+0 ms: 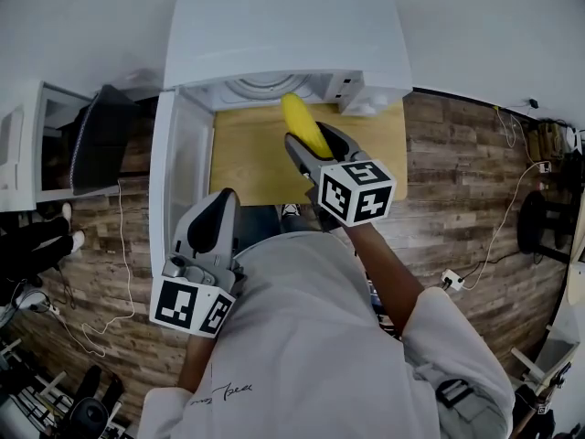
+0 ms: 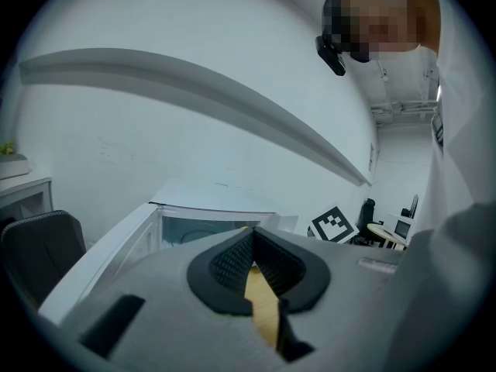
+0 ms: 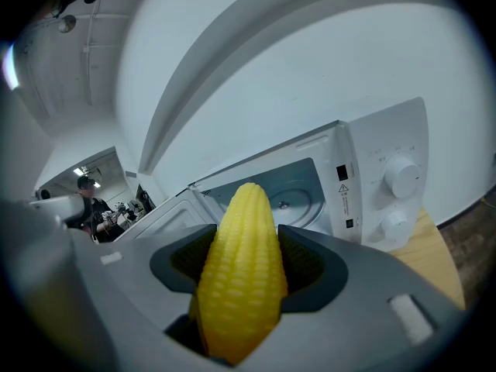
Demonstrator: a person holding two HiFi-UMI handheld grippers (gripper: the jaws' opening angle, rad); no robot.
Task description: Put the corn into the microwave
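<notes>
Jutting tip-first out of the right claw (image 1: 318, 154), the corn (image 3: 240, 277) is pinched at mid-length between the two dark pads. It hangs in the air just in front of the microwave's (image 1: 274, 26) open mouth, above the wooden table (image 1: 242, 158) and not yet inside. Its point aims toward the glass turntable (image 3: 293, 200) in the cavity. The door (image 1: 178, 167) is swung fully out to the left, so the way in looks clear.

To do this step well, I would keep the cob's long axis lined up with the opening and carry it in low over the sill. It should stay left of the panel with the knobs (image 3: 403, 178). The cob is best lowered until it rests on the turntable before the pads spread, since a rounded cob let go from height would likely roll.

The left claw (image 1: 215, 231) hangs back near the person's body beside the door, pads drawn together on nothing.
</notes>
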